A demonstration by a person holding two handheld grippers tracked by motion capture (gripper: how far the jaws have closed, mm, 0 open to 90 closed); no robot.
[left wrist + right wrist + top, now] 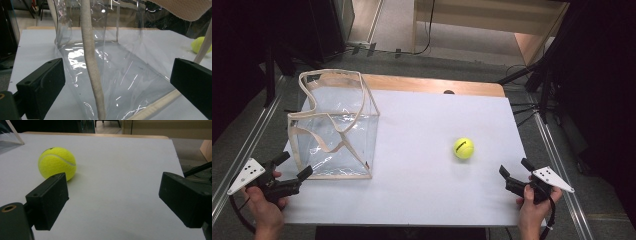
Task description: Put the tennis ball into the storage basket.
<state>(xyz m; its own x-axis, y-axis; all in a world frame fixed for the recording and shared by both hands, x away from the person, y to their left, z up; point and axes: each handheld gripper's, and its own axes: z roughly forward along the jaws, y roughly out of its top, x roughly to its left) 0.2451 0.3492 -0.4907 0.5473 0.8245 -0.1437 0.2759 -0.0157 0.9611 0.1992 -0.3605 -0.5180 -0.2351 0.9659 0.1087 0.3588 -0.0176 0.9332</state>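
Observation:
A yellow tennis ball [464,148] lies on the white table top [427,130], right of centre. A clear plastic bag [337,127] with beige trim and straps stands upright at the left, its mouth facing up. My left gripper [292,166] is open at the bag's near left corner; in the left gripper view the bag's front wall [120,75] and a beige strap [91,60] fill the space between the jaws. My right gripper [515,168] is open near the right front edge, empty. The tennis ball [57,163] sits just beyond its left jaw.
The white sheet covers a wooden table whose far edge [432,84] shows bare. Metal rails [557,155] run along both sides. Beyond the table lie cables on a grey floor and a wooden bench [492,20].

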